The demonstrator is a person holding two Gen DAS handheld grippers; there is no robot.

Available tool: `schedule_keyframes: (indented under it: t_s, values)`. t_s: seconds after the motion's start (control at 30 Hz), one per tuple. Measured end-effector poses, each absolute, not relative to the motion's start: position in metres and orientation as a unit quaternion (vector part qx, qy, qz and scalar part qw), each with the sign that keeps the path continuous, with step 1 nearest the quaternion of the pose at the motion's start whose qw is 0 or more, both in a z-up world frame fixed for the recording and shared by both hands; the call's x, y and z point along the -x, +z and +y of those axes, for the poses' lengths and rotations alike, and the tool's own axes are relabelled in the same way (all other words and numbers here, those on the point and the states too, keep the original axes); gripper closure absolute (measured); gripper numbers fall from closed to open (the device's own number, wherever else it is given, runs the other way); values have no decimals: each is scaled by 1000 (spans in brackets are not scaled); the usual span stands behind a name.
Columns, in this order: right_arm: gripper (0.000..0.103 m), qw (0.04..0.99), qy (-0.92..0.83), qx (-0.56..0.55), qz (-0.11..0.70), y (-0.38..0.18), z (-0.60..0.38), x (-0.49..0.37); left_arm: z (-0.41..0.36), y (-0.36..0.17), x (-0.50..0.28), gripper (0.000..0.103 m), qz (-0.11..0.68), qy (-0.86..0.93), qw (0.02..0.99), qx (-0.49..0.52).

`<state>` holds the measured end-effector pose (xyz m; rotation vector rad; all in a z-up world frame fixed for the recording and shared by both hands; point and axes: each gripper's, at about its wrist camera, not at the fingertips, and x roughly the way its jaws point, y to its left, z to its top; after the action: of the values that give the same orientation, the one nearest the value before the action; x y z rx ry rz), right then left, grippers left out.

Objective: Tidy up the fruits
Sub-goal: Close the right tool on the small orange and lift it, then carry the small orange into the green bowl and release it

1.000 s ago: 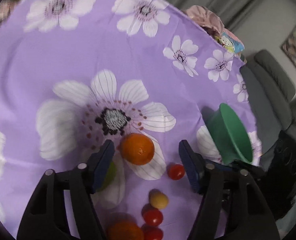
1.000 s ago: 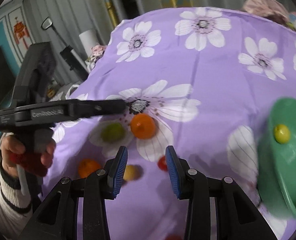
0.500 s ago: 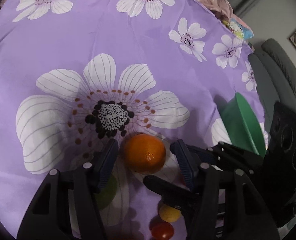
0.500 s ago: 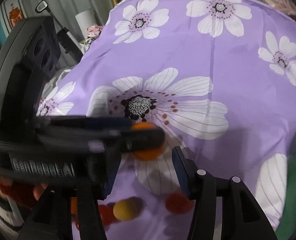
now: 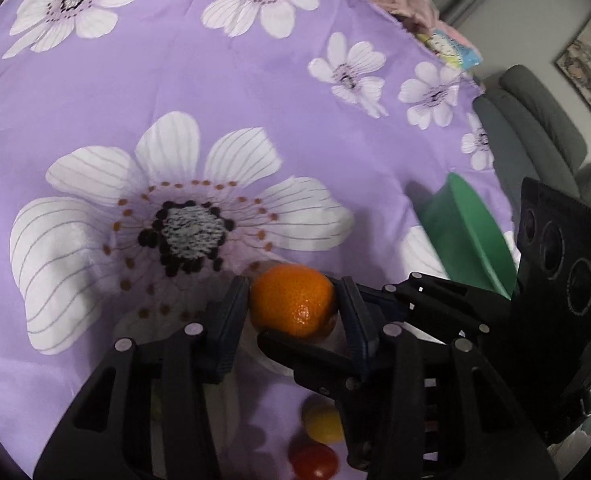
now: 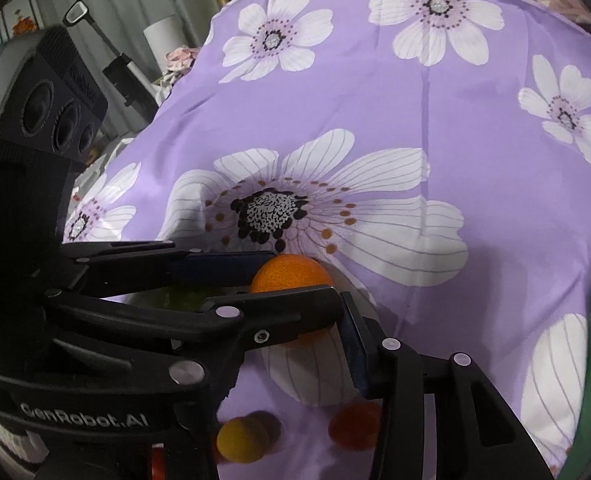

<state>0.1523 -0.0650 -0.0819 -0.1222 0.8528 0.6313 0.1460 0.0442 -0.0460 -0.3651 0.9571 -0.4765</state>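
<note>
Left hand-held gripper [image 5: 293, 304] clamps orange [image 5: 293, 300] (both pads touching); right hand-held gripper [image 6: 295, 320] open.

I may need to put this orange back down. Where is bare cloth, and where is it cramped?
Free: the purple cloth beyond the orange, over the big flower print, and the strip between that print and the green bowl. Crowded: near the cameras, where the yellow fruit and red tomato lie and the right gripper crosses under the left gripper.
</note>
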Motion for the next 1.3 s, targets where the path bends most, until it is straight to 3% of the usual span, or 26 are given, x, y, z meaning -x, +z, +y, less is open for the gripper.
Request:
schedule_keyframes:
  t_s: [0.5, 0.77, 1.3]
  values:
    - [58, 897, 261, 84, 348, -37, -114, -85, -12, 5, -104, 58, 425, -291, 843, 152]
    - [58, 925, 226, 75, 294, -24, -180, -73, -87, 43, -108, 58, 393, -335, 850, 102]
    - [58, 933, 182, -16, 311, -47, -288, -100, -186, 19, -141, 57, 441, -353, 822, 71]
